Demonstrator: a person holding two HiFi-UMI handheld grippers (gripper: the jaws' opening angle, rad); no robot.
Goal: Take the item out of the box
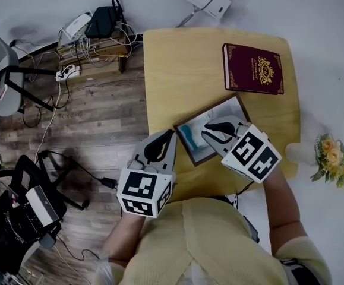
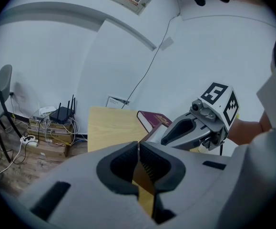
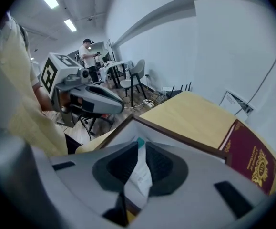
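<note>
Ok, surface first: light wooden square table (image 1: 183, 70). A shallow open box with a dark brown rim and white lining (image 1: 207, 110) sits at the near edge, skewed to the table sides. Further back, by the far right corner, a flat maroon case with a gold crest (image 1: 253, 68) lies face up, well apart from the box.

Room: brown wood-plank floor (image 1: 94, 117) to the left of the table. Grey chair (image 1: 2, 70) at far left. Black router with antennas (image 1: 102, 21) and a tangle of cables sit against the white wall. Yellow flower bunch (image 1: 332, 158) on the right, off the table.

Tools: left gripper (image 1: 169, 136) hangs over the table's near left edge, just beside the box. Its jaws are pressed together with nothing between them.

Right gripper (image 1: 208, 134) points steeply down over the box interior. Its jaws are pinched on a thin white packet with a teal corner (image 3: 140, 173), gripping it by the upper edge. The packet's lower part is inside the box walls. Can't tell whether it touches the box bottom.
</note>
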